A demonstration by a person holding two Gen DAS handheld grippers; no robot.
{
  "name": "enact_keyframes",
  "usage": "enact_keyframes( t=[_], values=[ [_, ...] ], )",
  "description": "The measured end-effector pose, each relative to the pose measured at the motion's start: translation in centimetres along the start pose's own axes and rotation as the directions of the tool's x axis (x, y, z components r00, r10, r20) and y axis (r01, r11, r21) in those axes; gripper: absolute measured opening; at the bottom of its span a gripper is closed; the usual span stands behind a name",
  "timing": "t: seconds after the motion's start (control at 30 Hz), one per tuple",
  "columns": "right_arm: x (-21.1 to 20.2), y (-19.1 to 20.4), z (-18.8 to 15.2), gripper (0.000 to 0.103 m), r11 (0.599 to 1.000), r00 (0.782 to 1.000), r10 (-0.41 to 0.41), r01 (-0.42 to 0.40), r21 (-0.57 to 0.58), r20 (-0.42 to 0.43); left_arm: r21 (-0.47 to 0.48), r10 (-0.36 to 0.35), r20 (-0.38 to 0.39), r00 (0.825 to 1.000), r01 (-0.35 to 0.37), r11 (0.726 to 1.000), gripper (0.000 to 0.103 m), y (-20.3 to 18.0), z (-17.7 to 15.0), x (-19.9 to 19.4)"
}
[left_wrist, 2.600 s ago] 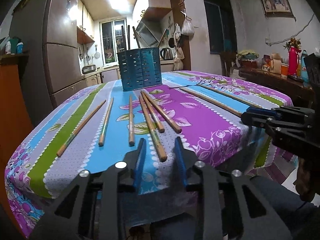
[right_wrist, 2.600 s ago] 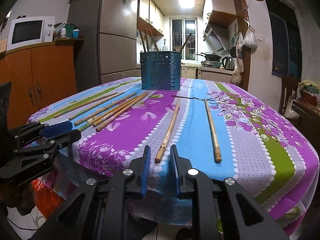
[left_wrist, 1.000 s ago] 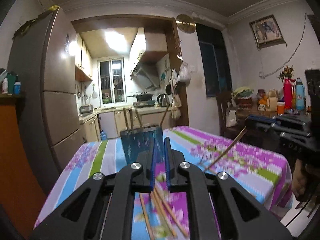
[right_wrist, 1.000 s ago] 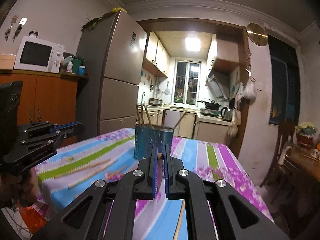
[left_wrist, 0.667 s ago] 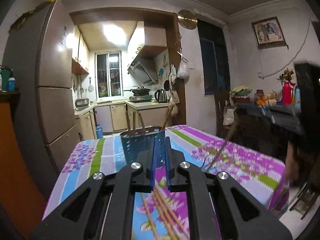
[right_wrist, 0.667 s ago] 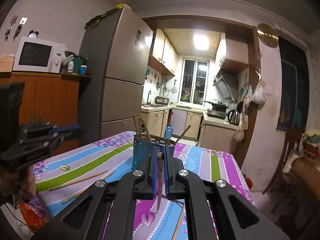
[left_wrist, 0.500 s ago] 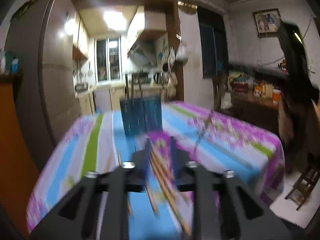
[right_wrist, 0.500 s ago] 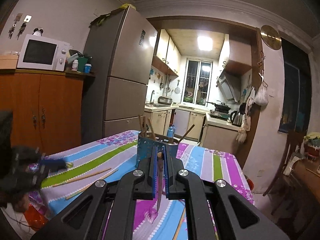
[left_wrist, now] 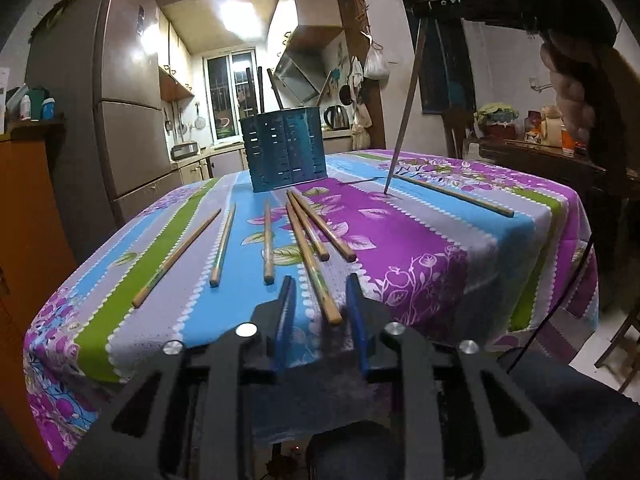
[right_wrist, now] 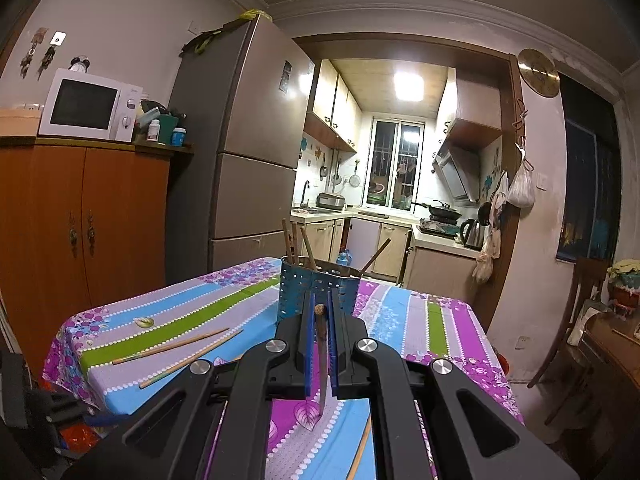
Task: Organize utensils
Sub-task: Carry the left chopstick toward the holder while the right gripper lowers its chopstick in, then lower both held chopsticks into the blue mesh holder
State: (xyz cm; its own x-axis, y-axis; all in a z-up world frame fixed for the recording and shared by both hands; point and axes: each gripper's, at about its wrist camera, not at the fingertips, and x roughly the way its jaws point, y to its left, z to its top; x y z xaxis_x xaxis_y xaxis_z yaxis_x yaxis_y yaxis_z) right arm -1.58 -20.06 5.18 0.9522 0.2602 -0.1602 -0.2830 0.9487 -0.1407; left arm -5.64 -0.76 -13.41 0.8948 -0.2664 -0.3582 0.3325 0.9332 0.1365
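Note:
A blue perforated utensil holder [left_wrist: 285, 149] stands at the far middle of the table and holds a few chopsticks; it also shows in the right wrist view [right_wrist: 294, 290]. Several wooden chopsticks [left_wrist: 312, 264] lie on the floral tablecloth. My left gripper [left_wrist: 320, 312] is open, low at the table's near edge, with the end of one chopstick between its fingers. My right gripper [right_wrist: 320, 320] is shut on a chopstick [right_wrist: 321, 360] that hangs nearly upright, tip near the cloth. From the left wrist view that chopstick [left_wrist: 404, 108] is held high on the right.
One chopstick [left_wrist: 452, 196] lies alone on the right part of the table. A fridge [right_wrist: 240, 168] and an orange cabinet [right_wrist: 80, 240] with a microwave [right_wrist: 90, 106] stand left. A chair [right_wrist: 576, 320] and a sideboard [left_wrist: 560, 168] stand right.
My left gripper has dropped from high up to the table's near edge and opened. My right gripper has stayed raised with the chopstick, moving a little toward the holder.

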Motion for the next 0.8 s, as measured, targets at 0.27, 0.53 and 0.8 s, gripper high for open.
enact_keyframes(
  t=[0.27,0.53,0.8],
  values=[
    [0.4,0.3,-0.4,0.007,1.000,1.000,0.009,-0.009,0.001,-0.008,0.028,0.015,0.007,1.000,-0.016,0.999,0.018,-0.3,-0.4,0.2],
    [0.3,0.1,-0.2,0.007,1.000,1.000,0.005,-0.005,0.003,-0.003,0.027,0.022,0.022,1.000,-0.022,0.999,0.008,-0.6,0.0,-0.3],
    [-0.1,-0.4,0.3,0.007,1.000,1.000,-0.002,0.002,0.008,0.022,0.042,0.022,0.117,0.993,-0.027,0.999,0.007,0.1,4.1,-1.9]
  ],
)
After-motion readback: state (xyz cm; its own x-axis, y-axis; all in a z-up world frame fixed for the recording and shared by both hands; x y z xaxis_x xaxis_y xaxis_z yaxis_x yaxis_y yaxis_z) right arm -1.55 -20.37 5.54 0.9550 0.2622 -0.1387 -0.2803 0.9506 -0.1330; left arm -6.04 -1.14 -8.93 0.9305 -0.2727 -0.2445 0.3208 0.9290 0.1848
